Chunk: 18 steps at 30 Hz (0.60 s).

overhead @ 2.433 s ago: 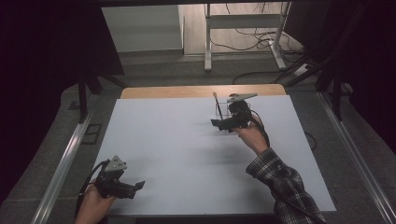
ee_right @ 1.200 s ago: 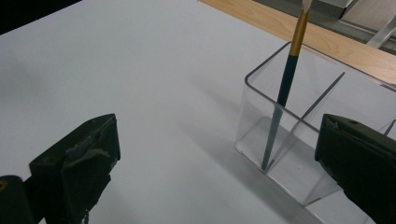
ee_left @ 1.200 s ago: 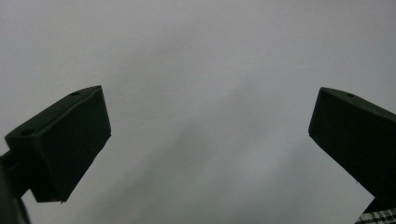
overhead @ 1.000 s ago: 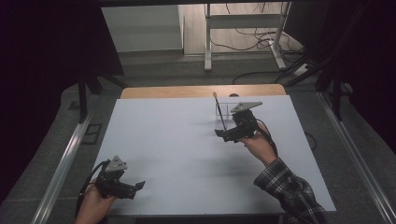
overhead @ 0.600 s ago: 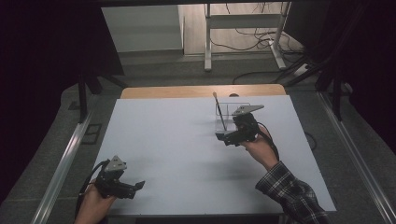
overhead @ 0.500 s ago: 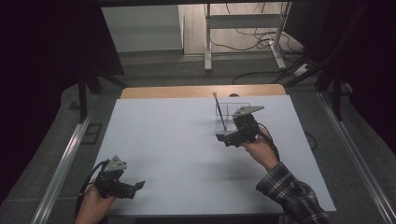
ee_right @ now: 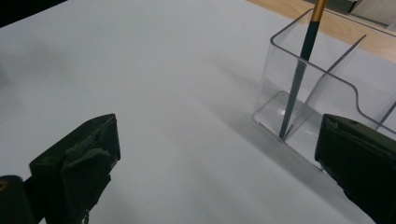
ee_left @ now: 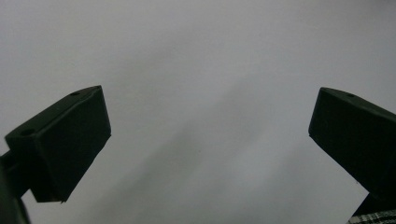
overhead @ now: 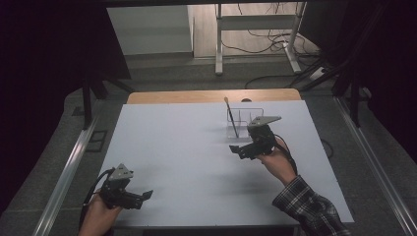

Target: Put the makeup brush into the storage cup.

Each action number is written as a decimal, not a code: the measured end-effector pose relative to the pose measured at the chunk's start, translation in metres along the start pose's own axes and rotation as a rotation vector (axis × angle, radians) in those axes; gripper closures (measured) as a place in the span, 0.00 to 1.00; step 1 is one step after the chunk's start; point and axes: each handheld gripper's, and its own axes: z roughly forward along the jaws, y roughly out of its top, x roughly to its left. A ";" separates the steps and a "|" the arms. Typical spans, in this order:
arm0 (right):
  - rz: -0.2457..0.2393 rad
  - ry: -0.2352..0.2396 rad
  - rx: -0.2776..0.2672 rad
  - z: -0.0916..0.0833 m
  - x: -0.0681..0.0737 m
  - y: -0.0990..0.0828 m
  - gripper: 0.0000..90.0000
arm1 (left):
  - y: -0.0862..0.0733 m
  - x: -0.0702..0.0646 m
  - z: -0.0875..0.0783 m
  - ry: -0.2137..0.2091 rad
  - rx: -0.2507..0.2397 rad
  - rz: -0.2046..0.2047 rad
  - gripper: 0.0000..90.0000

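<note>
Right gripper (overhead: 239, 149) hovers over the white surface (overhead: 177, 147), jaws spread wide and holding nothing. The clear acrylic organiser (ee_right: 322, 100) stands just beside it, at about 1 o'clock from the jaws in the right gripper view, near the surface's far edge. A dark brush (ee_right: 299, 70) with a gold ferrule leans in its end compartment, long axis near upright, tip down. Left gripper (overhead: 140, 198) rests at the near-left corner, well apart, jaws likewise wide and empty
</note>
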 end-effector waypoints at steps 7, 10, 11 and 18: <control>0.000 0.005 -0.003 -0.006 0.002 -0.005 0.00 | 0.000 -0.001 0.001 0.010 0.009 0.013 0.00; 0.003 0.006 -0.007 -0.009 0.003 -0.007 0.00 | 0.000 -0.001 0.001 0.011 0.009 0.013 0.00; 0.004 0.006 -0.008 -0.010 0.003 -0.007 0.00 | 0.000 -0.001 0.001 0.011 0.009 0.013 0.00; 0.010 0.003 -0.013 -0.018 0.003 -0.012 0.00 | 0.000 -0.001 0.001 0.014 0.014 0.018 0.00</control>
